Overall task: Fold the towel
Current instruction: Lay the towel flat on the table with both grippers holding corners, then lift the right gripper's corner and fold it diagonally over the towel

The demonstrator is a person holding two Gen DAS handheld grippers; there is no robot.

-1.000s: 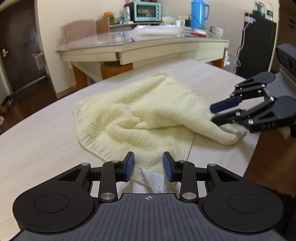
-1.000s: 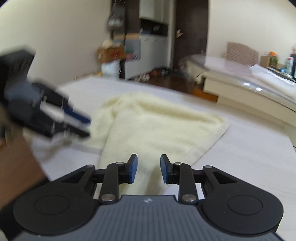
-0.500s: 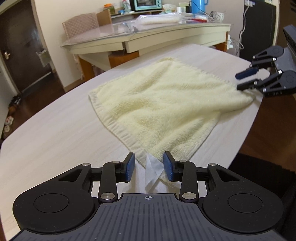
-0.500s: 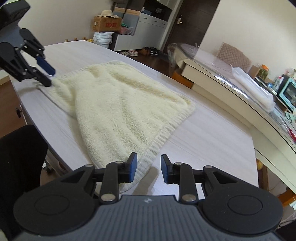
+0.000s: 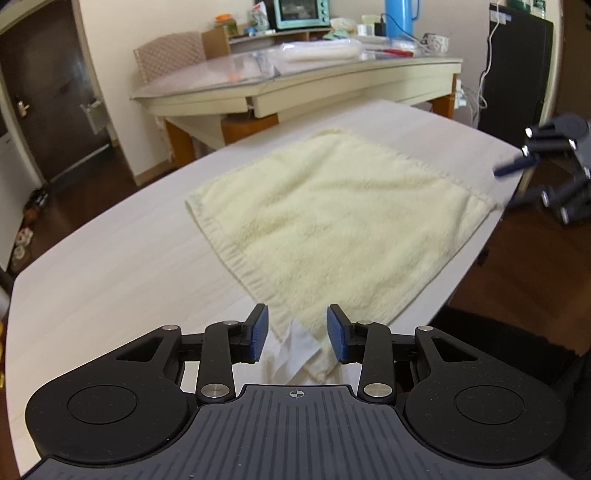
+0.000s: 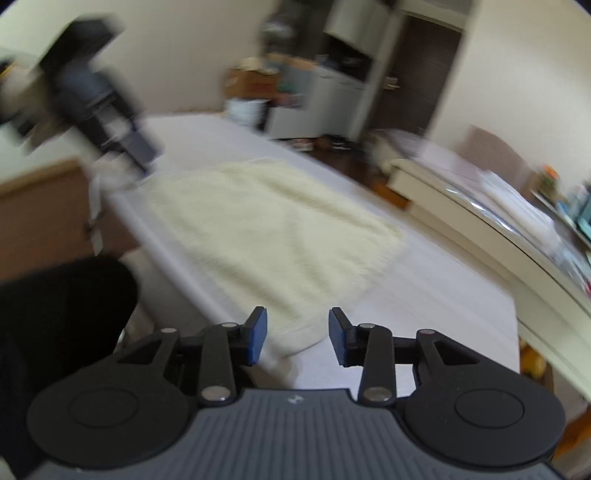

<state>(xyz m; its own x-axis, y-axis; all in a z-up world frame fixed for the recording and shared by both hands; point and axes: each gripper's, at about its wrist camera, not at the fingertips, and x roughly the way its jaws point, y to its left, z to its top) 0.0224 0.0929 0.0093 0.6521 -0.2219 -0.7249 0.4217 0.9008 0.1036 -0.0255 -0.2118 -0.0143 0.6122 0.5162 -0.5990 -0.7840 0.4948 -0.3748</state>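
The towel (image 5: 332,221) lay flat on the table (image 5: 110,266), one corner pointing near, between the left gripper's (image 5: 296,334) spread jaws; the right gripper (image 6: 297,336) was likewise spread over another corner.

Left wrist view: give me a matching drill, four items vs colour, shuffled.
Items:
1. towel
2. toaster oven
3. thermos jug
4. cabinet at right

Colours:
A. black
B. pale yellow
C. bright blue
D. mint green

Pairs: 1-B, 2-D, 3-C, 4-A
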